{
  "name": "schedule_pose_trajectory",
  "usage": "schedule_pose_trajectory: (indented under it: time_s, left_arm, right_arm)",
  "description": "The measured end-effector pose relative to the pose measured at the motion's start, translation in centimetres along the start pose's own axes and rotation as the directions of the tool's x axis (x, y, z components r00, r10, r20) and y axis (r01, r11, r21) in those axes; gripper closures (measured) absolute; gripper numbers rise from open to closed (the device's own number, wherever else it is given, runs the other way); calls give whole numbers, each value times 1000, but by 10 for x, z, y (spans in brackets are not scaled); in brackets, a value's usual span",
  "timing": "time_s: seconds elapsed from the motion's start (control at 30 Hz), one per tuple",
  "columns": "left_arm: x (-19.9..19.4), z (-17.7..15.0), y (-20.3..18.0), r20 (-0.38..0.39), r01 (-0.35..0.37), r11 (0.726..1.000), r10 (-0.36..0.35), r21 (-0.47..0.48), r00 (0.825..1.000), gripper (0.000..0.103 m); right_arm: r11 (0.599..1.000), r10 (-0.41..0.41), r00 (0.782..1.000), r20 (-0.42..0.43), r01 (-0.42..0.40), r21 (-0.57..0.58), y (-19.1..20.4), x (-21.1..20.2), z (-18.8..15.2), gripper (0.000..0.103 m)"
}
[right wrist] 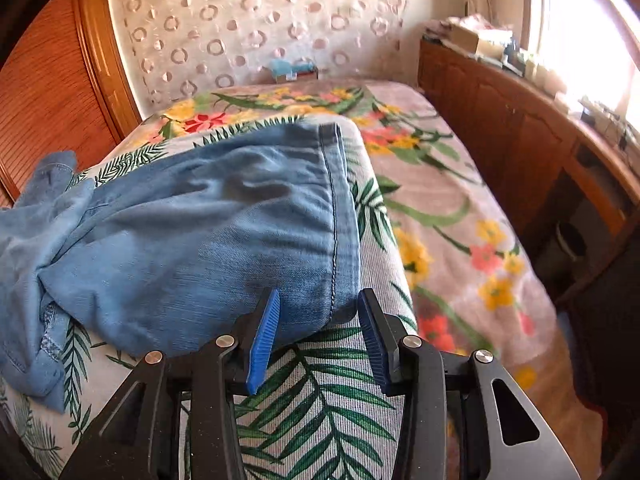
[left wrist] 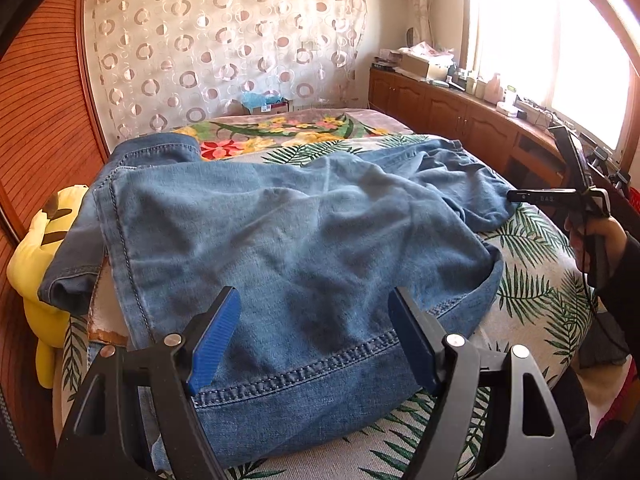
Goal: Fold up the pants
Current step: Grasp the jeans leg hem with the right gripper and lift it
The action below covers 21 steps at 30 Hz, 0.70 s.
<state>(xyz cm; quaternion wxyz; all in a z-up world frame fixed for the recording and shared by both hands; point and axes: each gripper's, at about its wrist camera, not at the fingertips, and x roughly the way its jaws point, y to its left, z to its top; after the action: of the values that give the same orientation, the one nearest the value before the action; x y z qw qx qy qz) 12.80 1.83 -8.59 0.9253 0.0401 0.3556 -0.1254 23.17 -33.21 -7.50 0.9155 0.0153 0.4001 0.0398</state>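
Denim pants (left wrist: 280,220), one pair; two tools

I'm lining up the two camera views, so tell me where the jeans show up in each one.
Left wrist view: jeans fill the centre, hem between the open left claw.
Right wrist view: jeans lie left of centre, hem corner at the right claw.
Shared landmark: the leaf-print cover under them.

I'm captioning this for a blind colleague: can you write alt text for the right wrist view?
The right gripper, jaws apart, hovers at the hemmed corner of blue denim pants lying on a palm-leaf cloth on a bed.
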Motion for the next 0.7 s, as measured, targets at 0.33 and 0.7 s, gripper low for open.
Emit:
schedule_pose_trajectory:
  time_s: [0.33,0.7]
  left_arm:
    - [1,-2,2,-7,-3,1000,3,-8,1000,26]
    - [-1,-3,8,-4,-7,1000,7,-16,1000,26]
  right_arm:
    - [999,22,999,35,-21,-34,0,1,-1,84]
    - [999,-11,982,186,4,39,-66,-64,3,88]
